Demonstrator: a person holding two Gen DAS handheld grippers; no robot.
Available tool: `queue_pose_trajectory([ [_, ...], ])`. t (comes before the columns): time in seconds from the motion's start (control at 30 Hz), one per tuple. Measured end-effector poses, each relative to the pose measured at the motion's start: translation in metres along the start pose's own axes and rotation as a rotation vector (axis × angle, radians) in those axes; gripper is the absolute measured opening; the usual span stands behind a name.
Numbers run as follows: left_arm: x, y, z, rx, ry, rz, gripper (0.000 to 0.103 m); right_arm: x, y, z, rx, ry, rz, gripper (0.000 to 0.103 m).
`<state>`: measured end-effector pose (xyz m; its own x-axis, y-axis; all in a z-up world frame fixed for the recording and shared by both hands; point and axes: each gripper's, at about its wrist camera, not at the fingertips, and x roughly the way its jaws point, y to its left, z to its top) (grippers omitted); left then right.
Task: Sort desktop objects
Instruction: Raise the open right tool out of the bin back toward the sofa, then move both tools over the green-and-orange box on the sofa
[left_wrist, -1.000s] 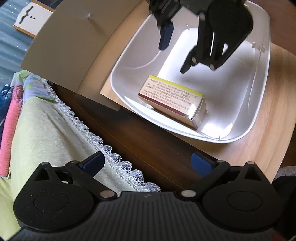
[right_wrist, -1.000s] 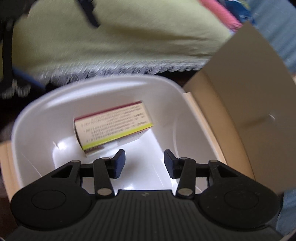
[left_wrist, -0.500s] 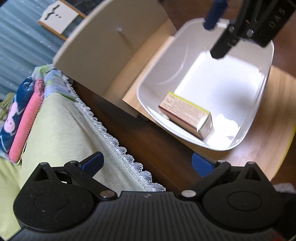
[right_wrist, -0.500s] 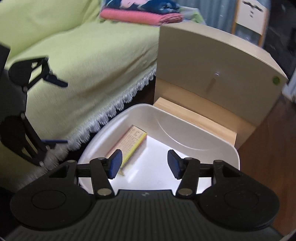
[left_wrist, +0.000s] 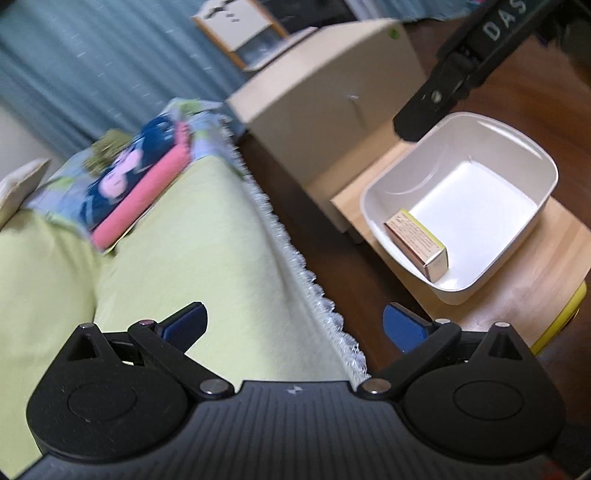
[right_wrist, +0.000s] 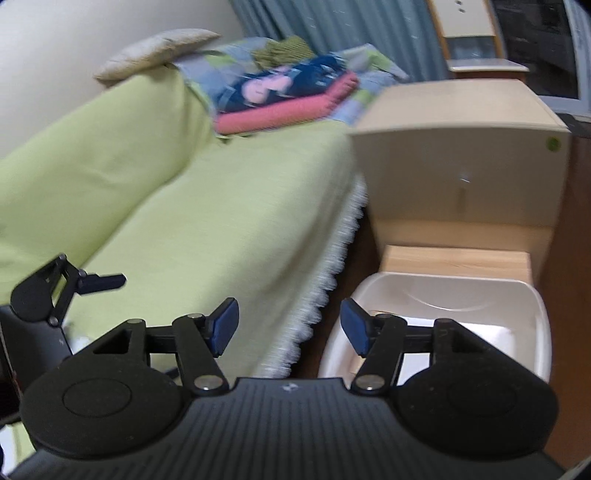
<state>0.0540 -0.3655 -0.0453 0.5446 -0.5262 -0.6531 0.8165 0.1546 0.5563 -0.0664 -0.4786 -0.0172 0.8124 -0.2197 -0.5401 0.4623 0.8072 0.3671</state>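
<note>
A green sofa (left_wrist: 207, 236) fills the left side of the room, its one lace hem (left_wrist: 295, 266) running along a strip of dark floor (left_wrist: 314, 206) that separates it from the furniture. On the sofa's far end lies one stack of folded cloths (left_wrist: 136, 181), with one pillow (right_wrist: 159, 51) behind it. Across the floor strip stands one beige cabinet (left_wrist: 332, 92), and just in front of it one low wooden board (left_wrist: 532, 269), with a yellow edge at its near corner. One white bin (left_wrist: 517, 147) sits on the board, its rim close to the board's sofa-side edge; most of its floor is bare. One box (left_wrist: 415, 243) lies inside, against the bin's near wall. The left gripper (left_wrist: 293, 325) hangs over the sofa hem, fingers spread wide and holding nothing. The right gripper (right_wrist: 288, 325) hangs above the bin's sofa-side rim, also spread and empty, with free air around both.
</note>
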Motion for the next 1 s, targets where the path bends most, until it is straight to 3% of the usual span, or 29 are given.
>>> queue_pose_trajectory([
  [0.4,-0.102,0.048,-0.075,-0.339,0.061,0.219,0.102,-0.014,0.100,0.002,-0.083,0.011,0.229,0.064],
  [0.57,-0.136,0.065,-0.119,-0.502,0.097,0.311,0.102,-0.014,0.144,-0.008,-0.189,0.037,0.326,0.065],
  [0.8,-0.168,0.072,-0.168,-0.564,0.194,0.400,0.102,-0.028,0.201,-0.035,-0.400,0.051,0.438,0.064],
  [1.0,-0.183,0.072,-0.199,-0.629,0.272,0.448,0.102,-0.026,0.221,-0.048,-0.450,0.089,0.477,0.065],
])
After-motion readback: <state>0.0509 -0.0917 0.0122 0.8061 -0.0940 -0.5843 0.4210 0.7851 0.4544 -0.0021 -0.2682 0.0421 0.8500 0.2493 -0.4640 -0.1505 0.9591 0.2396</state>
